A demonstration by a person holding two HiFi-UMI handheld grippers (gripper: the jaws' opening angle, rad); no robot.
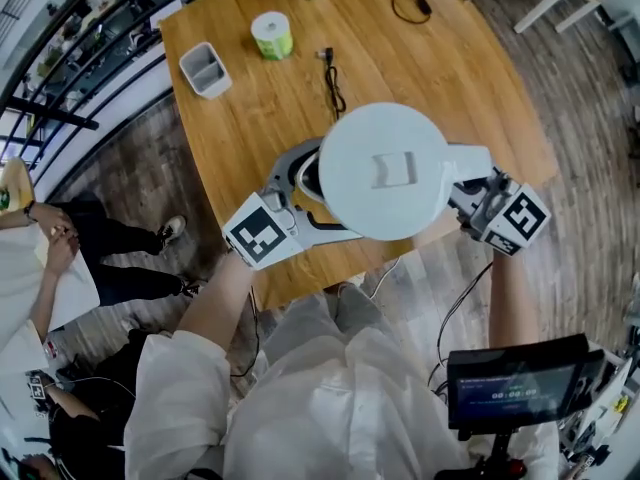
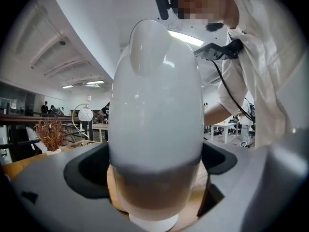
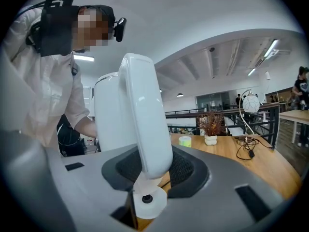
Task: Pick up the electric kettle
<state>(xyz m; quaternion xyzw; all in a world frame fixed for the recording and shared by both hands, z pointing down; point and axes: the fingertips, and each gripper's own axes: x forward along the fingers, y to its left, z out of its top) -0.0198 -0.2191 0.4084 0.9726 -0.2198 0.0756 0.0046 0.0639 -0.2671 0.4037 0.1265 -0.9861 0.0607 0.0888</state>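
Mostly white electric kettle (image 1: 385,173), glossy rounded body, thick handle (image 3: 145,115)

A person in a loose white shirt (image 1: 330,388) with sleeves (image 1: 175,388) to the elbow; above the shirt, a black headset (image 3: 55,23) with a small camera (image 3: 119,28) at one side; past the shirt's sleeves, the left gripper (image 1: 303,183) and right gripper (image 1: 468,200), both smooth grey shells; each carries a white cube (image 1: 262,233) printed with black square markers; dark pads (image 3: 186,170) line their jaws.

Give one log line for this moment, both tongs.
kettle: held above table | left tongs: shut on its body | right tongs: shut on its handle
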